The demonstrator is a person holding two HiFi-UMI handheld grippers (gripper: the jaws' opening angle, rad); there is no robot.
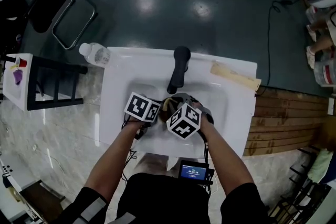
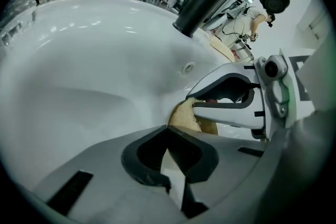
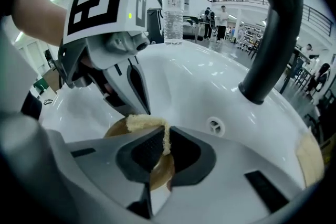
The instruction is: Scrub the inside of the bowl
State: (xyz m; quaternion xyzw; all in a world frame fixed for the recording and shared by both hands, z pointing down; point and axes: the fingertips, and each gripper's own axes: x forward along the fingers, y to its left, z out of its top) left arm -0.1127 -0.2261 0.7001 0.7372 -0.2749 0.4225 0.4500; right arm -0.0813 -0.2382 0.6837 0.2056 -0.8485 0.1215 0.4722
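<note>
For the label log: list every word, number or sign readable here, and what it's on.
Device screen: lit figures, too small to read.
Water bottle label: print too blurred to read.
Marker cube: black-and-white square pattern, no words.
No text here can be read.

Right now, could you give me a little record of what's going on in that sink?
place: white sink with black faucet
bowl: brown, in the basin
left gripper: shut, apparently pinching the bowl's rim
right gripper: shut on yellowish scrub pad, over the bowl
nearby: water bottle at the sink's back corner
</note>
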